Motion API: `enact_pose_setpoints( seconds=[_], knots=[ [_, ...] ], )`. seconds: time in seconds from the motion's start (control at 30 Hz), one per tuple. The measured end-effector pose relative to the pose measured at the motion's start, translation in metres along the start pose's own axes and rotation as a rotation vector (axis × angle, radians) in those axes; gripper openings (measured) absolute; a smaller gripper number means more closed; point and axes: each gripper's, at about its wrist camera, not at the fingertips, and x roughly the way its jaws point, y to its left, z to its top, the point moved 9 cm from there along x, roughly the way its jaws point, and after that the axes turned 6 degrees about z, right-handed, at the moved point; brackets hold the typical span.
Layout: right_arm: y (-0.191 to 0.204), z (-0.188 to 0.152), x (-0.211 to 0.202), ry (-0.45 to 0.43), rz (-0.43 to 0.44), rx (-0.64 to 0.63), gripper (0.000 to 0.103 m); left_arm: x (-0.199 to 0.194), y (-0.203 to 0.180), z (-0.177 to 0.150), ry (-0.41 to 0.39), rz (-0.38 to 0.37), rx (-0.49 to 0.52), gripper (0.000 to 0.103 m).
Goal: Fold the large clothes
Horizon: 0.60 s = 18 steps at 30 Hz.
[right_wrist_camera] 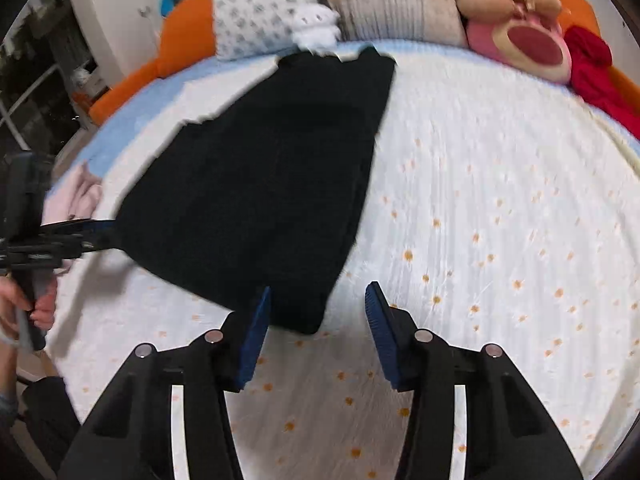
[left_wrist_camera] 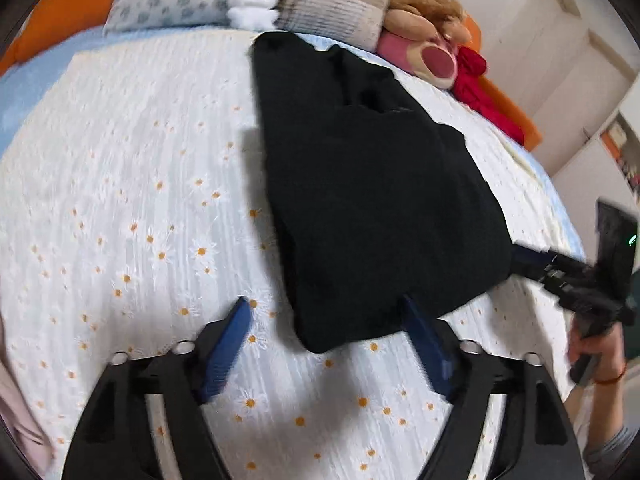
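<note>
A black garment (left_wrist_camera: 372, 200) lies folded long on the daisy bedspread (left_wrist_camera: 140, 200), its near hem toward me. The left tool (left_wrist_camera: 326, 312) is spread wide around one hem corner, not pinching. The right tool (right_wrist_camera: 318, 300) is spread too, at the other corner.
</note>
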Motion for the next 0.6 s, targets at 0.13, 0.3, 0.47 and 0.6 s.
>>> enact_pose_setpoints(
  seconds=[0.13, 0.3, 0.47, 0.6],
  knots=[
    [0.0, 0.003, 0.001, -0.011, -0.041, -0.014, 0.057, 0.0, 0.008, -0.002, 0.032, -0.058, -0.059, 0.086],
    [0.001, -0.003, -0.029, -0.012, 0.285, 0.279, 0.069, -0.028, 0.011, -0.008, 0.072, -0.309, -0.311, 0.085],
    [0.006, -0.009, -0.017, 0.071, 0.524, 0.52, 0.073, -0.018, -0.001, -0.013, 0.139, -0.378, -0.414, 0.087],
    [0.007, -0.013, 0.005, 0.121, 0.594, 0.64, 0.073, 0.012, 0.001, -0.015, 0.175, -0.364, -0.491, 0.087]
  ],
)
